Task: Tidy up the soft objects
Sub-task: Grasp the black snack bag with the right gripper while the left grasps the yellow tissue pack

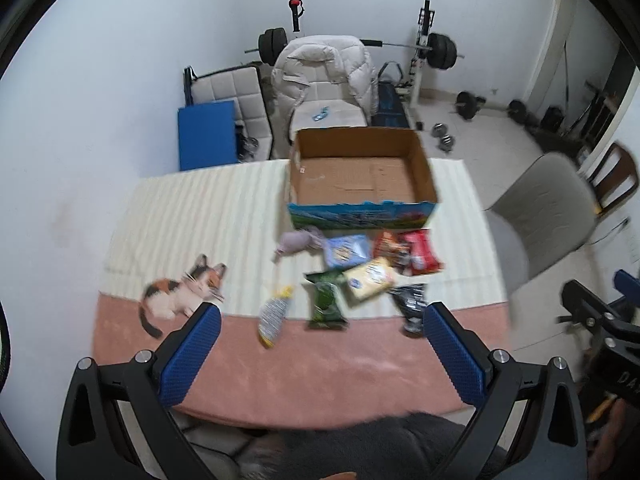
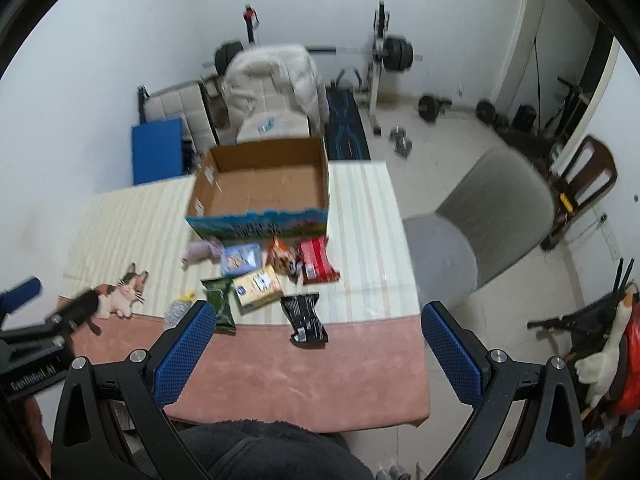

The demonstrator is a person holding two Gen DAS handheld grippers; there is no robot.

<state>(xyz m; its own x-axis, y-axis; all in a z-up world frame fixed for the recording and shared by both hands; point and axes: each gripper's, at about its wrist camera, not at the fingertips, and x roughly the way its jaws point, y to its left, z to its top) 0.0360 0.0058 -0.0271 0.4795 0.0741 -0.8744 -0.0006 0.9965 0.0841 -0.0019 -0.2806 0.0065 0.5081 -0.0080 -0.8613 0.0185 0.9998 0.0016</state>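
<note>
Both hand-held grippers hang above the near edge of the surface point(image 1: 280, 380), tilted down toward it. The left hand-held gripper point(image 1: 320, 324) has its blue pads spread wide and holds nothing; the right hand-held gripper point(image 2: 316, 324) is spread and empty too. Ahead of them lie snack packets, among them a green packet point(image 1: 326, 300) and a black packet point(image 2: 306, 316), beyond the fingertips. Farther back stands the open cardboard box point(image 1: 360, 176), touching none of them.
</note>
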